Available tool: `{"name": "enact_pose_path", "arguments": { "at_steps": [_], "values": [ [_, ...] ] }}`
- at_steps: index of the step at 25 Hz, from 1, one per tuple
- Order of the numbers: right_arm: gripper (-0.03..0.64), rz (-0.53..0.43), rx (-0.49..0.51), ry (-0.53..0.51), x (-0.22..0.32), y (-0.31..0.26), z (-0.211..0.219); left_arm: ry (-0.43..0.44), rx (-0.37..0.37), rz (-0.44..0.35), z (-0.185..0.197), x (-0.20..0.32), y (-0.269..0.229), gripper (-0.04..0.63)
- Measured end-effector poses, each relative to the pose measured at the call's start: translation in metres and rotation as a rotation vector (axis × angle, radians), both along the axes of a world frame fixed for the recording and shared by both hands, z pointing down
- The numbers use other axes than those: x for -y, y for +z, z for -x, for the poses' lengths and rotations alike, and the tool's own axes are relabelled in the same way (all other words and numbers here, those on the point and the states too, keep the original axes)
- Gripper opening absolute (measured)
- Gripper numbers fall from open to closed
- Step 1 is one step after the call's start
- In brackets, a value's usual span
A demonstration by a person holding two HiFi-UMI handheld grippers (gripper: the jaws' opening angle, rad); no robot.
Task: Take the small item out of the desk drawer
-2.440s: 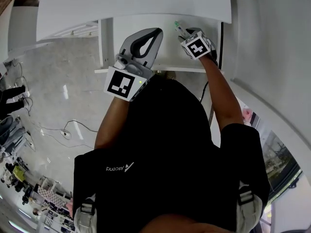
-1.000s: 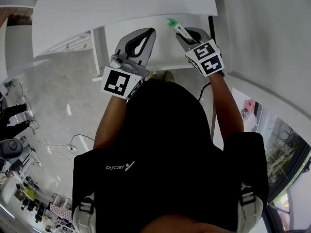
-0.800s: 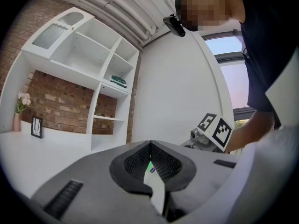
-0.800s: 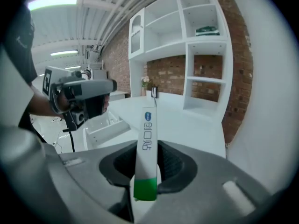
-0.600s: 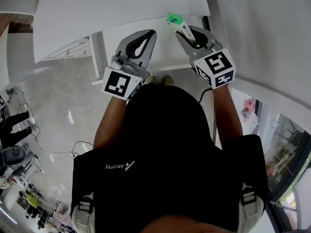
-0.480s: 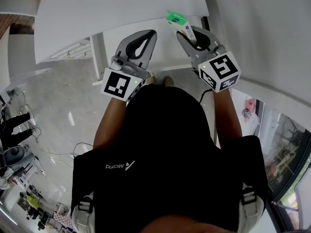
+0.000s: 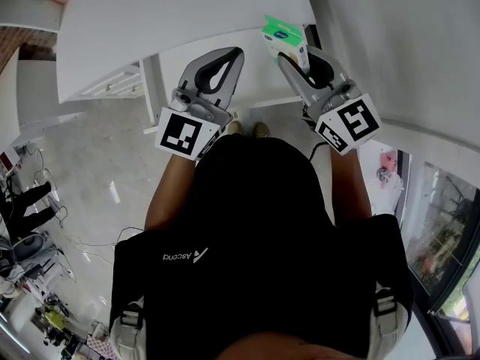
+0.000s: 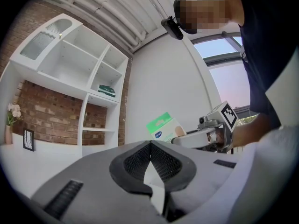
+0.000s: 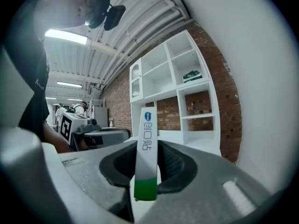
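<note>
The small item is a flat box [image 7: 283, 36] with a green end, and my right gripper [image 7: 292, 51] is shut on it. The box is held above the open white drawer [image 7: 259, 81], near the front edge of the white desk top [image 7: 180, 21]. In the right gripper view the box [image 9: 147, 143] stands edge-on between the jaws. My left gripper [image 7: 232, 51] hovers over the drawer's left part, shut with nothing in it [image 8: 150, 143]. From the left gripper view the box [image 8: 163, 127] shows to the right, ahead of the right gripper [image 8: 180, 136].
A white shelf unit [image 9: 187, 92] stands against a brick wall beyond the desk. A white wall [image 7: 405, 43] runs close along the right. White side drawers [image 7: 112, 85] sit under the desk at the left. Cables lie on the grey floor [image 7: 97, 193].
My right gripper has risen out of the drawer with the box and drawn back toward the person. The left gripper has stayed almost in place, shut.
</note>
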State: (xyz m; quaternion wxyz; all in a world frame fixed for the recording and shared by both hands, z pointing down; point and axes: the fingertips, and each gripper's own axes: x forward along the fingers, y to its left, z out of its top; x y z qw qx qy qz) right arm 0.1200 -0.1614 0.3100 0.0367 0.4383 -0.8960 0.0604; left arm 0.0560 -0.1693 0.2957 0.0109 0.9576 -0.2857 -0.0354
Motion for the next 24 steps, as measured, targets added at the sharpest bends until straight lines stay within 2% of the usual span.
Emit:
{"name": "enact_pose_path", "arguments": {
  "at_steps": [5,10,18,24],
  "values": [
    [0.086,-0.016,0.006,0.009,0.0,-0.007,0.002,0.008,0.015,0.006,0.003,0.002,-0.002,-0.002],
    [0.086,-0.033,0.017,0.013,-0.005,-0.011,0.004,0.016,-0.016,-0.011,0.006,0.001,-0.009,-0.002],
    [0.086,-0.05,0.025,0.021,-0.014,-0.016,0.006,-0.003,-0.003,-0.003,0.011,-0.005,-0.008,-0.002],
    [0.086,-0.053,0.026,0.027,-0.016,-0.015,0.004,0.027,-0.046,-0.026,0.006,-0.009,-0.012,-0.002]
  ]
}}
